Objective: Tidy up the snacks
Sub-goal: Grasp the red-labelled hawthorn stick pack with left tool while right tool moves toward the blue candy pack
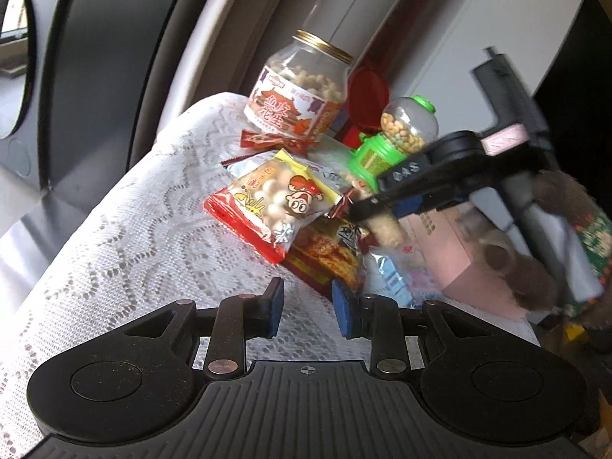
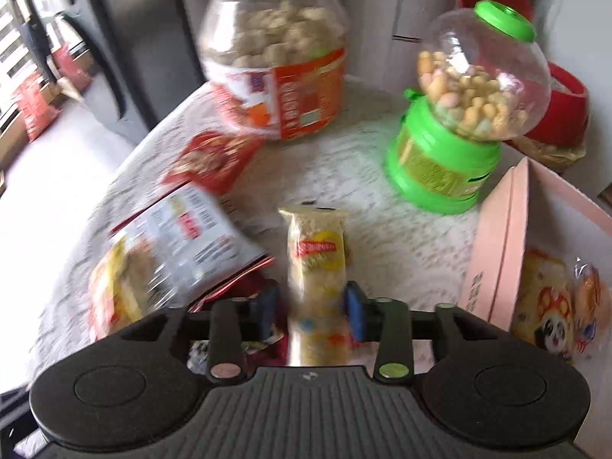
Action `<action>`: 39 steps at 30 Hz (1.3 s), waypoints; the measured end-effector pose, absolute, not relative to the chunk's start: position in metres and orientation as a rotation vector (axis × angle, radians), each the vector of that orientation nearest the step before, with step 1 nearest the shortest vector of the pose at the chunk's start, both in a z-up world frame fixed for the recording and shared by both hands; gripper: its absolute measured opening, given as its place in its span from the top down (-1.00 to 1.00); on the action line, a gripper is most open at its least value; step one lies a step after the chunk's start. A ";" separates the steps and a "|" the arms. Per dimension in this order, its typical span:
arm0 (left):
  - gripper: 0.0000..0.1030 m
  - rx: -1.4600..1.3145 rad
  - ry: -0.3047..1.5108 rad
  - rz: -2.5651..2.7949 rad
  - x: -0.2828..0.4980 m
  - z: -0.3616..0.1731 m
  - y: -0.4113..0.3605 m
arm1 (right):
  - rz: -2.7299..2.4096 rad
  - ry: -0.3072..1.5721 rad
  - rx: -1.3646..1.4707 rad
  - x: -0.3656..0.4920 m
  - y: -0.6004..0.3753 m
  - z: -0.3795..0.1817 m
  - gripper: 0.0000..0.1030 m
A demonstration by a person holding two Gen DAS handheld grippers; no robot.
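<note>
My right gripper (image 2: 311, 308) is shut on a long clear-wrapped rice cracker pack (image 2: 319, 267) and holds it above the lace cloth; it also shows in the left wrist view (image 1: 386, 225), with the right gripper (image 1: 367, 206) over the snack pile. My left gripper (image 1: 308, 302) is open and empty, low over the cloth in front of the pile. A red and yellow packet of round biscuits (image 1: 267, 206) lies on other packets (image 1: 329, 256). A pink box (image 2: 535, 260) with snacks inside is at the right.
A gold-lidded peanut jar (image 1: 302, 84) (image 2: 275, 65) and a green candy dispenser (image 1: 394, 134) (image 2: 459, 122) stand at the back. A red container (image 2: 558, 107) stands behind the dispenser. The lace-covered table (image 1: 134, 229) drops off at the left. A brown plush toy (image 1: 535, 275) lies at the right.
</note>
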State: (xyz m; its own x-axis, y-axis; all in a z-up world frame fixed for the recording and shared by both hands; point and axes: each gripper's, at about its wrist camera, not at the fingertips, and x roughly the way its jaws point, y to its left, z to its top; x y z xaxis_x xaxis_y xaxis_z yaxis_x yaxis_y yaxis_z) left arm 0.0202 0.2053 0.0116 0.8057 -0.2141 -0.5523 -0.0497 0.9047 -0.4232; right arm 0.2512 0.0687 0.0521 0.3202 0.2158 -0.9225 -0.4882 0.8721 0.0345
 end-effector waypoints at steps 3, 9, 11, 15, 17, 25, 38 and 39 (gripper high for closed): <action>0.38 -0.445 0.634 -0.090 0.020 0.012 0.205 | 0.545 1.193 -0.220 0.231 0.065 0.060 0.44; 0.38 -0.437 0.638 -0.084 0.016 0.017 0.200 | 0.671 1.223 -0.199 0.186 0.053 0.070 0.37; 0.38 -0.424 0.643 -0.080 0.016 0.019 0.197 | 0.658 1.165 -0.224 0.171 0.045 0.078 0.03; 0.38 -0.406 0.651 -0.088 0.017 0.023 0.189 | 0.562 0.996 -0.340 0.148 0.027 0.083 -0.36; 0.38 -0.395 0.654 -0.093 0.019 0.026 0.182 | 0.538 0.976 -0.369 0.145 0.019 0.077 -0.36; 0.38 -0.298 0.646 -0.119 0.033 0.049 0.153 | 0.540 1.004 -0.213 0.137 -0.028 0.055 -0.26; 0.38 -0.278 0.808 -0.004 0.189 0.058 0.121 | 0.472 0.897 -0.145 0.073 -0.121 0.061 0.39; 0.38 -0.270 0.825 0.025 0.203 0.054 0.119 | 0.465 0.893 -0.139 0.071 -0.127 0.060 0.35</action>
State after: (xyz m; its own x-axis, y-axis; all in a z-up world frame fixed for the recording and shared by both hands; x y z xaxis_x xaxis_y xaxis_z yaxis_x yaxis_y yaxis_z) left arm 0.2025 0.1191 0.0544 0.6804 -0.0829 -0.7282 -0.1264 0.9654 -0.2281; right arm 0.0708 -0.1273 0.0600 0.5355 0.3327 -0.7763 -0.4462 0.8918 0.0744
